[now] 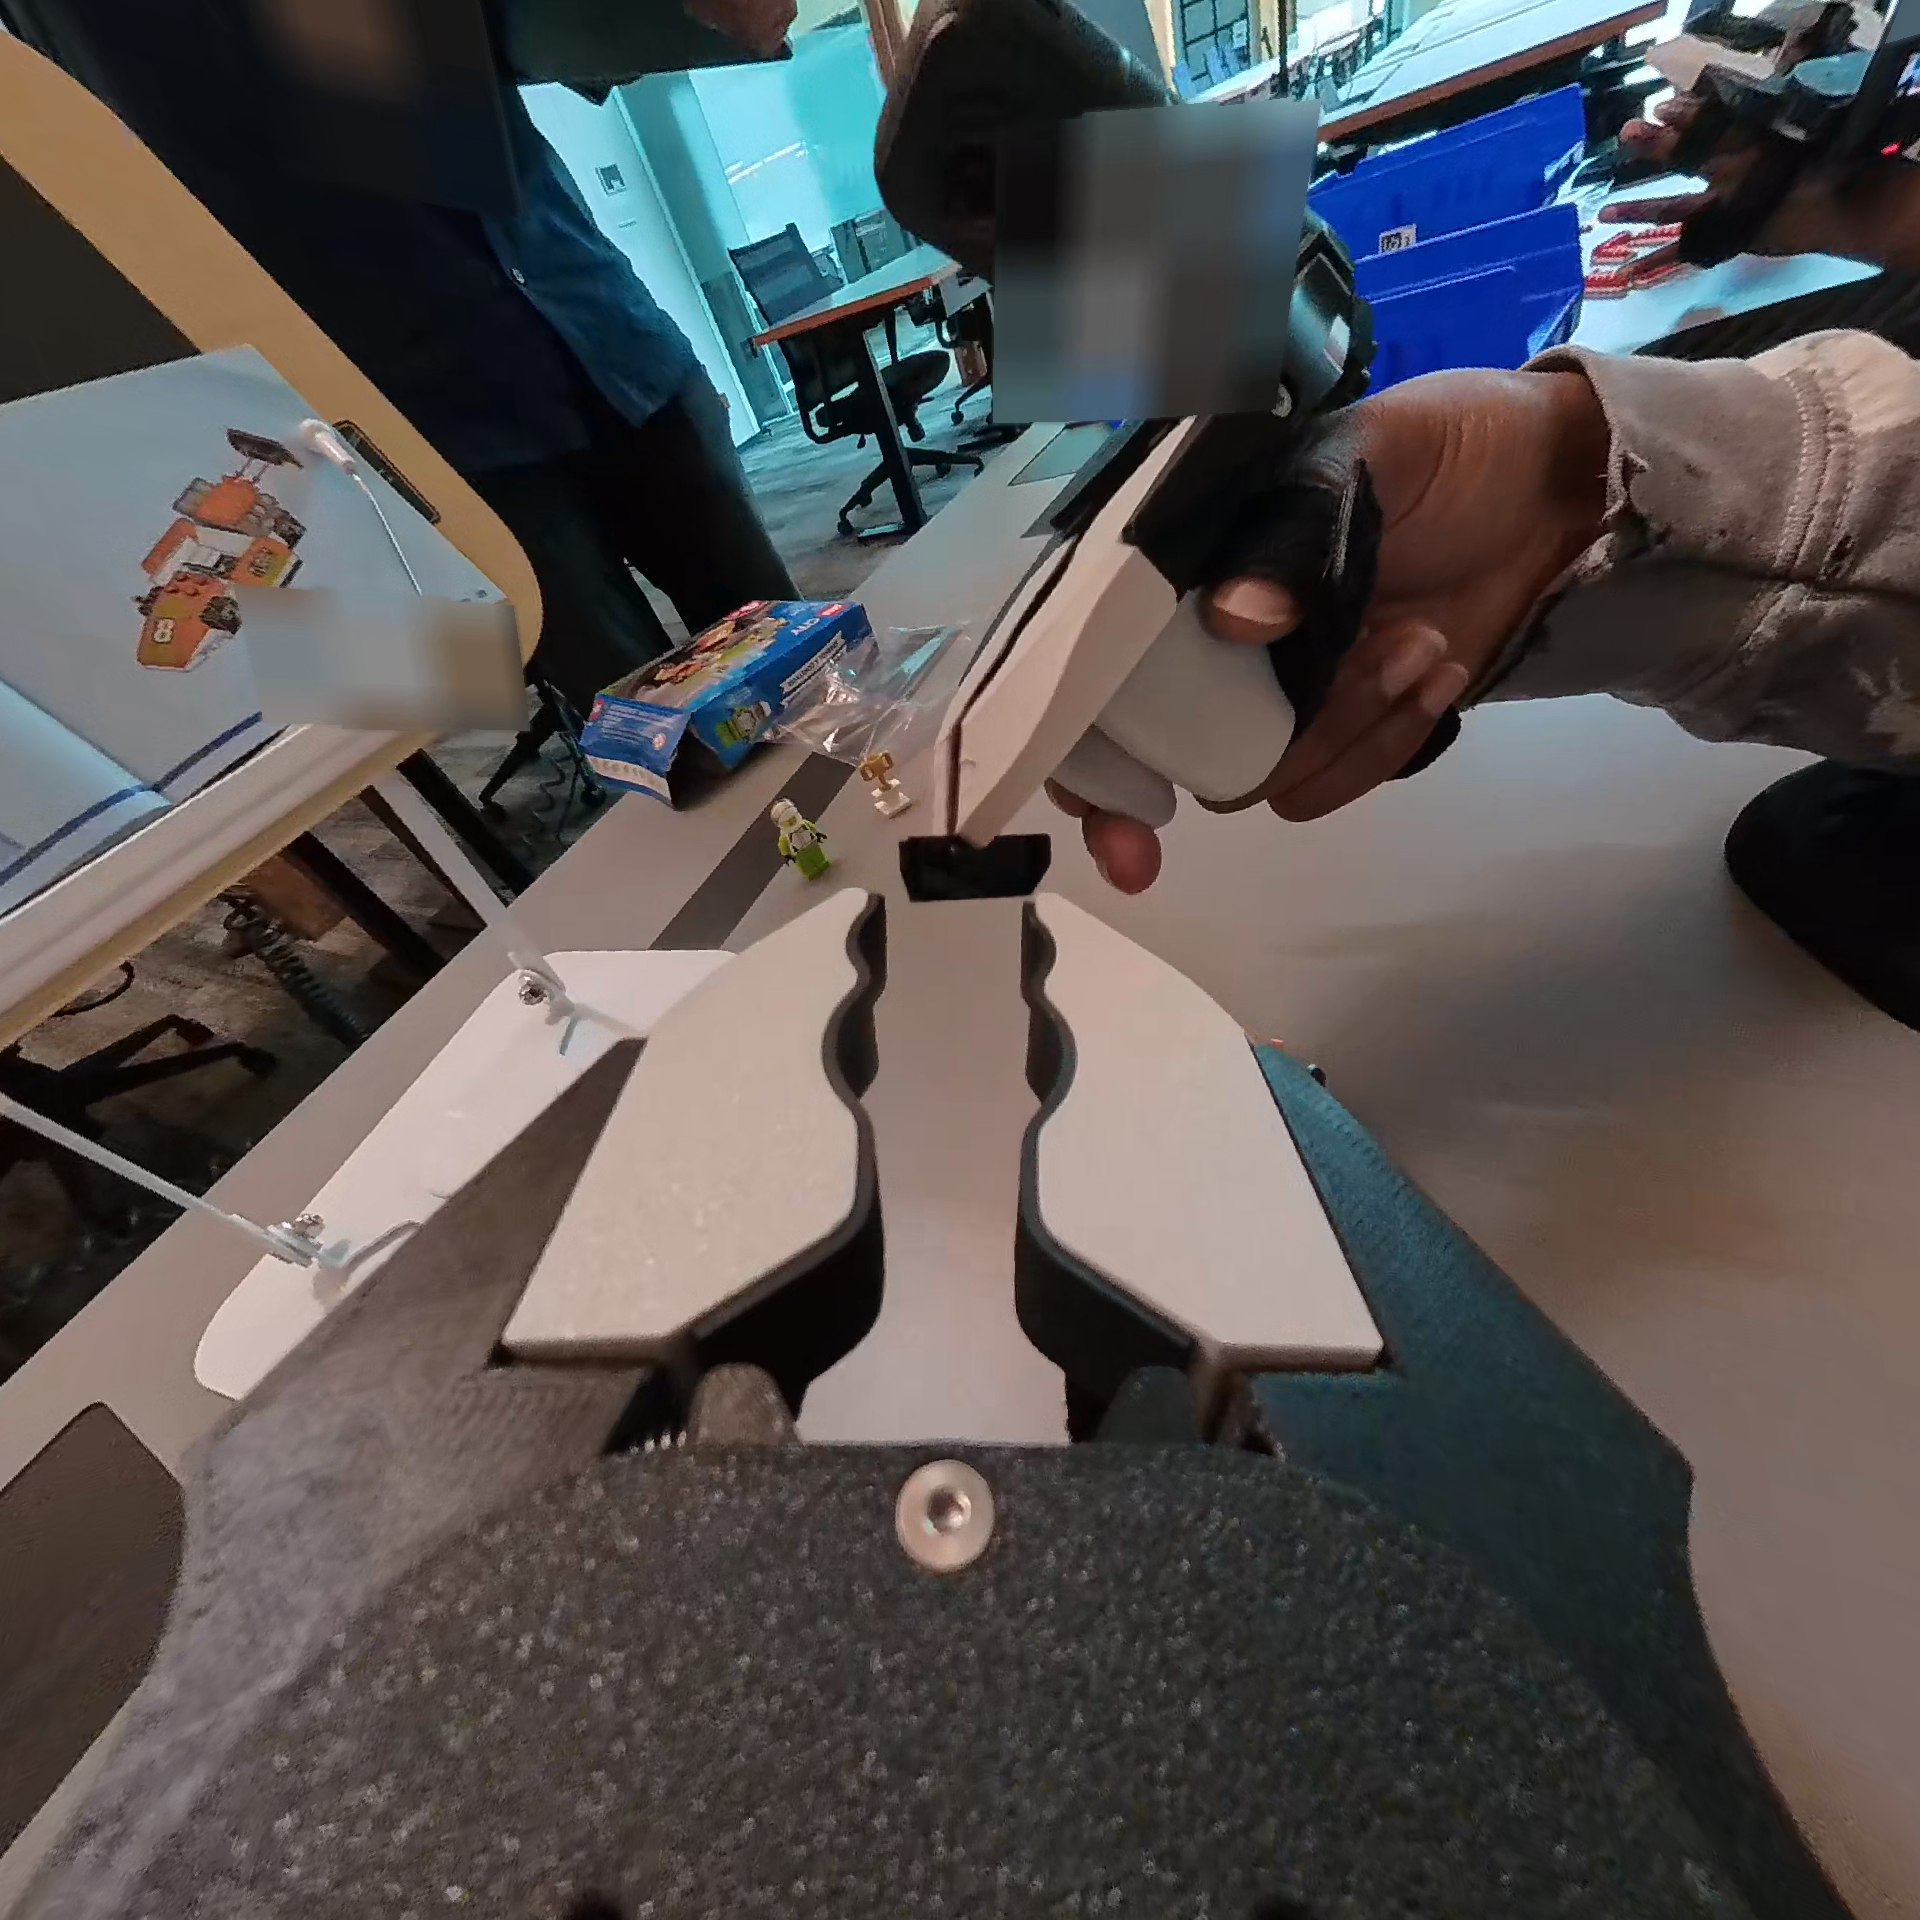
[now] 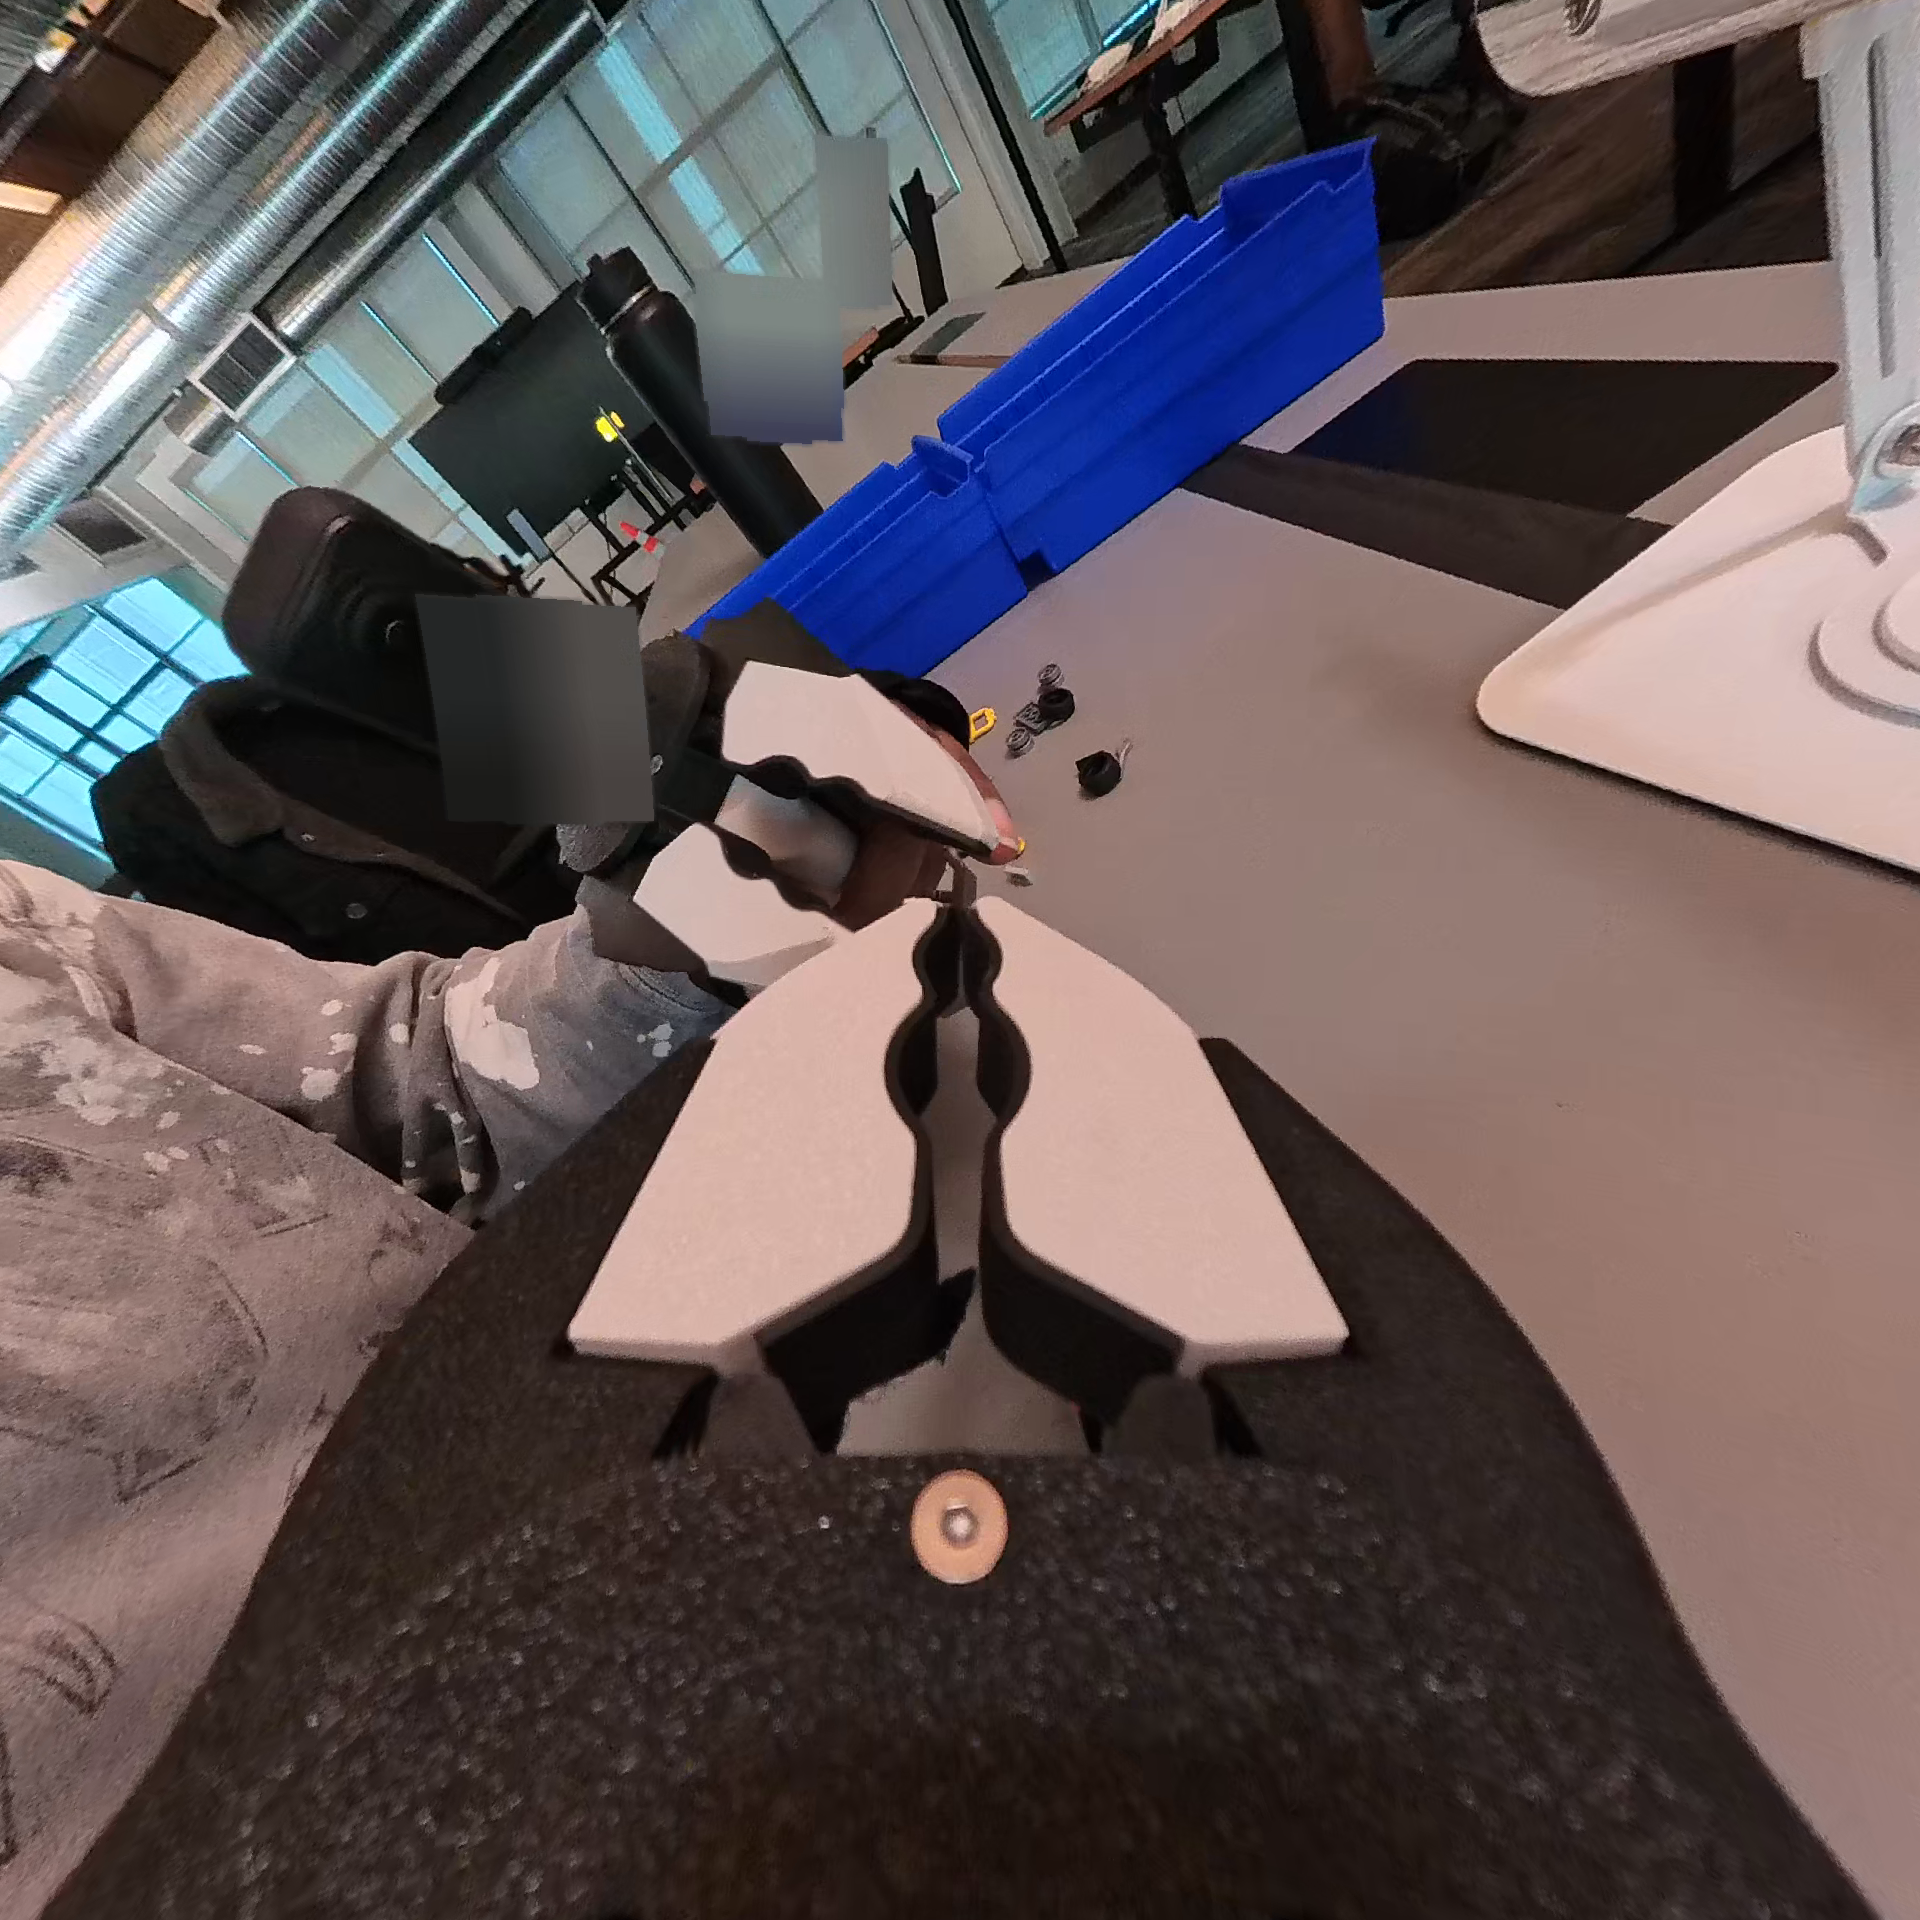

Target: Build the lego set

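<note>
- The left white two-finger gripper (image 1: 954, 920) stands open with bare grey table (image 1: 1455, 1039) showing between its fingers, gripping nothing.
- The right white two-finger gripper (image 2: 958, 914) is closed on a flat black lego piece (image 1: 972, 864), held just beyond the left fingertips.
- A small lime-green lego minifigure (image 1: 802, 840) stands just left of that piece.
- Loose black lego wheels (image 2: 1058, 704) lie near a blue plastic bin (image 2: 1091, 436).

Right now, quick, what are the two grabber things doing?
Left gripper: open, fingers apart, holding nothing.
Right gripper: shut on the black lego piece, pinched at the fingertips.
</note>
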{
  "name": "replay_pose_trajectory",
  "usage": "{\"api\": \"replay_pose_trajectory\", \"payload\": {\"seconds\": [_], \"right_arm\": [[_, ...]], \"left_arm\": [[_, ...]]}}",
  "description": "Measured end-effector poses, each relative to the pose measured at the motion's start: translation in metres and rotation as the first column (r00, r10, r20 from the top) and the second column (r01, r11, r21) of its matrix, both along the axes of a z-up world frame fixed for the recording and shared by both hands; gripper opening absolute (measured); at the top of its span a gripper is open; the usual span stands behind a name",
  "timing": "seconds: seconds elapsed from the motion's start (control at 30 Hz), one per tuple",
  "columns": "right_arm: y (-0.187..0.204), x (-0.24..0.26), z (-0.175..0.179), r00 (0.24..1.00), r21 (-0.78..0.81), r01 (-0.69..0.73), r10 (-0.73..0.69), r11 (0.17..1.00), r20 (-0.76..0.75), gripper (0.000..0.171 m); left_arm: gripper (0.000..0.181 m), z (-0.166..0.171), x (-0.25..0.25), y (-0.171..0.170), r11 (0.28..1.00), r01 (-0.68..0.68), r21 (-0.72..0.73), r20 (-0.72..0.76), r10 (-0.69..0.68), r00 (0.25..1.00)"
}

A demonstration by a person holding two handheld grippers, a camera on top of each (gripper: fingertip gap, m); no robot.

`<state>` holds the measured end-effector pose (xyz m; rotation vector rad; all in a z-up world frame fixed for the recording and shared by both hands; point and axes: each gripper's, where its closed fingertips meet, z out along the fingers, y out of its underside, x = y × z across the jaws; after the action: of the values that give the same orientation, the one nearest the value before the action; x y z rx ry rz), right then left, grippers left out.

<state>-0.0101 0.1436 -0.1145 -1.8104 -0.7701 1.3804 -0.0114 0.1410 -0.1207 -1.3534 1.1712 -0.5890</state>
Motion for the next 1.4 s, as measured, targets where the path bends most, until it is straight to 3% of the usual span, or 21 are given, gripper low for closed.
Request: {"api": "replay_pose_trajectory", "payload": {"seconds": [0.4, 0.93, 1.17, 1.4], "right_arm": [[0.000, 0.002, -0.005, 0.999, 0.024, -0.001, 0.001, 1.000, 0.041, 0.001], [-0.031, 0.012, -0.025, 0.949, 0.130, -0.223, 0.185, 0.966, 0.255, 0.001], [-0.043, 0.009, -0.039, 0.905, 0.156, -0.305, 0.236, 0.939, 0.353, 0.001], [-0.037, 0.009, -0.020, 0.945, 0.212, -0.256, 0.197, 0.943, 0.261, 0.002]], "left_arm": [[0.024, -0.004, 0.001, 0.000, 0.997, 0.024, -0.074, 0.034, -0.022, 0.999], [0.024, -0.019, 0.006, -0.032, 0.959, 0.215, -0.187, -0.058, -0.229, 0.972], [0.008, -0.032, 0.012, -0.045, 0.937, 0.261, -0.233, -0.103, -0.291, 0.951], [0.002, -0.014, 0.011, -0.034, 0.929, 0.245, -0.276, 0.055, -0.239, 0.969]]}}
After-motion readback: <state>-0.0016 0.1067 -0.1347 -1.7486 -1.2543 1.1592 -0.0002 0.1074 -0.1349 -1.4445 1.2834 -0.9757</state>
